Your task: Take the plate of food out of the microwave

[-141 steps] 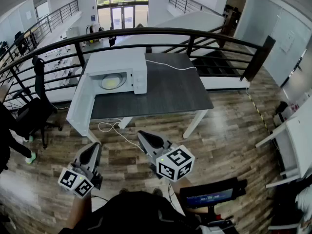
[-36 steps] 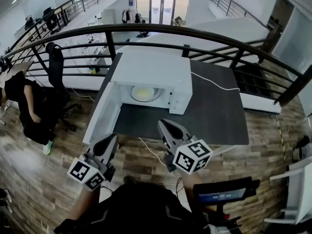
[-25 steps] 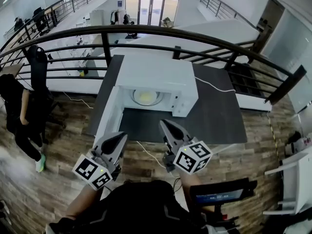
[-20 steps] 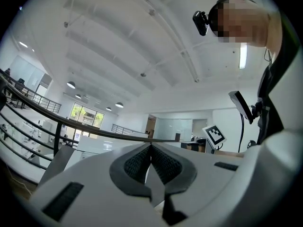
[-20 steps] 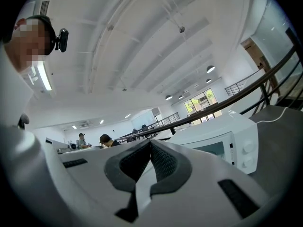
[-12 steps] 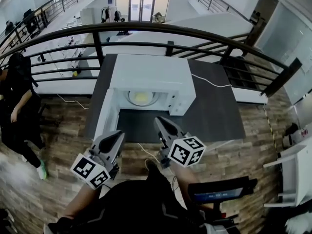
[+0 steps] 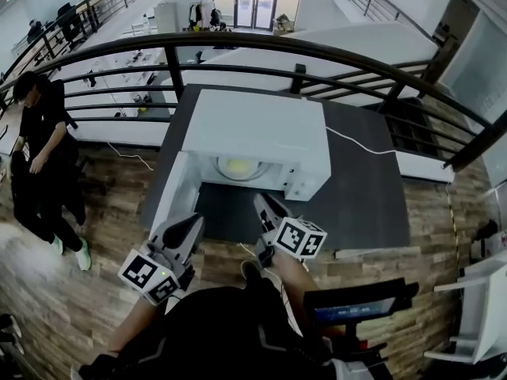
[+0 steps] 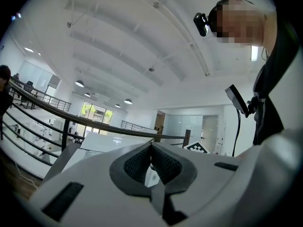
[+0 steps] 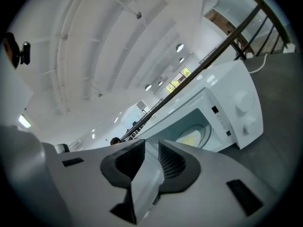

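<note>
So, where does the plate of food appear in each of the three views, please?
Head view: the plate of food lies inside the open microwave, a little above centre.
Left gripper view: the plate is not in it.
Right gripper view: the plate is right of centre, inside the microwave cavity.
Shared landmark: the dark railing behind the microwave.

The microwave [image 7: 257, 129] door [image 7: 170, 198] stands swung out to the left and walls off that side. The cavity [image 7: 275, 165] mouth faces the person, unblocked. Bare desk [image 7: 364, 204] lies before and right of it, crossed by a white cable [image 7: 360, 143]. A railing [image 7: 253, 36] closes the far side.
</note>
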`<control>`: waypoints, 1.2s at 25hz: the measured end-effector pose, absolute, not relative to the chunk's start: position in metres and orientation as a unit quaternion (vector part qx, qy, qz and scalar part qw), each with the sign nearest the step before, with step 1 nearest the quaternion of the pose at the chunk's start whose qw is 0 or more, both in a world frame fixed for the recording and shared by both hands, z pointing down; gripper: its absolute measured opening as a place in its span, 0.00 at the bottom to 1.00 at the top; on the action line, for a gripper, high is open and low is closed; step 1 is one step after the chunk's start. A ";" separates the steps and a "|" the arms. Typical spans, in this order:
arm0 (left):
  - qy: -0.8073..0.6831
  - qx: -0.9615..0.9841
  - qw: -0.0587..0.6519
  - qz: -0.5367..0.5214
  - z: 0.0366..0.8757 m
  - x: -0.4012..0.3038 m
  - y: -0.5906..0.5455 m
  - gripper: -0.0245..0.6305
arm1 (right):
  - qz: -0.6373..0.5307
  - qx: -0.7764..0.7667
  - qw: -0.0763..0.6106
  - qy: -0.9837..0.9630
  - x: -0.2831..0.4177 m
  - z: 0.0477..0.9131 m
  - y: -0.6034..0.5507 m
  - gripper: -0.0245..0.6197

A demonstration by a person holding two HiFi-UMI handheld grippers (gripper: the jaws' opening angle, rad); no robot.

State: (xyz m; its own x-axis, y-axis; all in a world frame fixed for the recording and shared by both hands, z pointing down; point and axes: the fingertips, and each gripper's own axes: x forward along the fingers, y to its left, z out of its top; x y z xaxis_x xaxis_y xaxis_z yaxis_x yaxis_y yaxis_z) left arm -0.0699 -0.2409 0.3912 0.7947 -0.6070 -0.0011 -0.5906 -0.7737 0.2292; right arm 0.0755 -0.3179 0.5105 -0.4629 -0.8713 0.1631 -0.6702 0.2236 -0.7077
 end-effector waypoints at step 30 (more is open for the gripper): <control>-0.389 0.918 0.077 -0.007 0.391 -0.059 -0.303 0.04 | -0.627 -0.470 0.208 0.586 0.088 0.688 -0.431 0.45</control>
State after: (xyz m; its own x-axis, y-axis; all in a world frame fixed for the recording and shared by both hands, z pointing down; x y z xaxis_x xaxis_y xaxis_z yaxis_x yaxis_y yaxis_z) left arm -0.0590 -0.3027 0.3910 0.6972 -0.7154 0.0468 -0.7131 -0.6853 0.1476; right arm 0.0878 -0.4309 0.6882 -0.4721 -0.8108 0.3459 -0.2896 -0.2279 -0.9296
